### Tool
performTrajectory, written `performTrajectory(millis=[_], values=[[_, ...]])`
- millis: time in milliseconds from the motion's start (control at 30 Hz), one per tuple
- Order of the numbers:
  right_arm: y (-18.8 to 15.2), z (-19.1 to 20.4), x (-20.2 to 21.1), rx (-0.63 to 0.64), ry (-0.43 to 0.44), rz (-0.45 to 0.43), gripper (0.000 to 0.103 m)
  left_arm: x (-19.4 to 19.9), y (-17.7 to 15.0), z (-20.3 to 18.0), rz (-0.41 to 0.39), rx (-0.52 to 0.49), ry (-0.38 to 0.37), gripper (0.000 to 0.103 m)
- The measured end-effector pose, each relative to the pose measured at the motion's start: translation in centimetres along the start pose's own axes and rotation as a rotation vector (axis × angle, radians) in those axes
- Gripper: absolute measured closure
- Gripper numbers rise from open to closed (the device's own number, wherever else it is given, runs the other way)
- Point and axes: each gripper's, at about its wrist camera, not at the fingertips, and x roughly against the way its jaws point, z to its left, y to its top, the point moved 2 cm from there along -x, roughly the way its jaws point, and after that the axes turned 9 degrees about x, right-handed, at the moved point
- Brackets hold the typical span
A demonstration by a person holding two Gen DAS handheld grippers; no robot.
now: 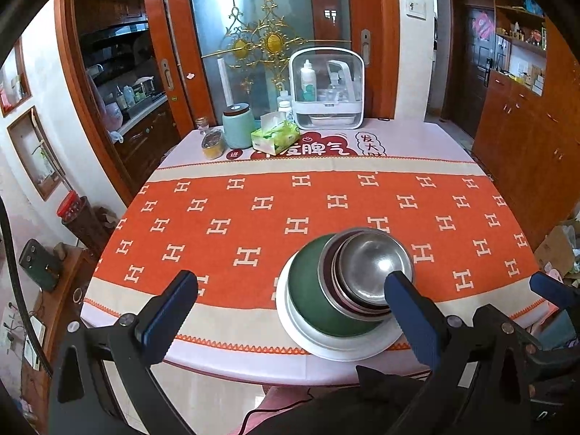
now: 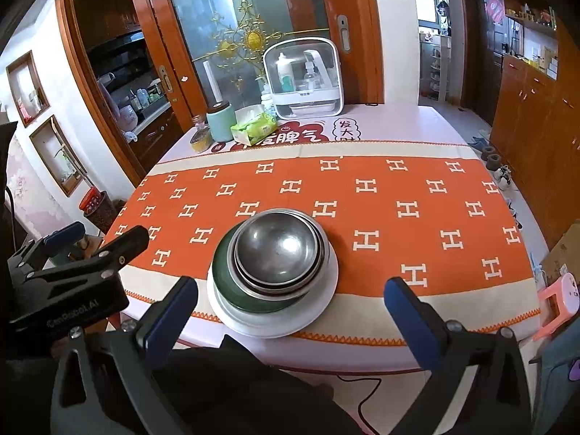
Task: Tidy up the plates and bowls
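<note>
Stack sits near front edge of tabletop [image 2: 417, 127], on the orange H-pattern cloth [image 2: 380, 195]. Bottom: white plate [image 2: 322, 308], then green bowl [image 2: 226, 282], then nested steel bowls [image 2: 279, 250] w/ a dark rim showing btwn them. In left wrist view the same stack: white plate [image 1: 308, 337], green bowl [image 1: 308, 290], steel bowls [image 1: 373, 264], all nested, roughly centred on each other.

Left gripper [image 1: 290, 308]: fingers spread wide, holding nothing; its right blue finger [image 1: 413, 319] overlaps the stack's rim in view, contact can't be told. Right gripper [image 2: 290, 308]: fingers also wide apart, nothing btwn them, stack lies ahead btwn the two pads, not touched. Left gripper's body shows at left edge of right wrist view.

Far end of tabletop: white clear-front organiser box [image 2: 304, 79] w/ bottles inside, green tissue pack [image 2: 253, 128] just beside it, mint jar w/ dark lid [image 2: 220, 121], small amber jar [image 2: 201, 139] next to that. Sliding glass door w/ gold ornament [image 2: 250, 40] behind.
</note>
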Motion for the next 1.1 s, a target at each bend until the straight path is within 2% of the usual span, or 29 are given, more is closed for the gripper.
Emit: performTrajectory(millis=[1100], values=[[-0.4, -1.1, -0.9, -0.026, 0.022, 0.036, 0.000, -1.0, -0.2, -0.7, 0.047, 0.026, -0.007, 0.001]])
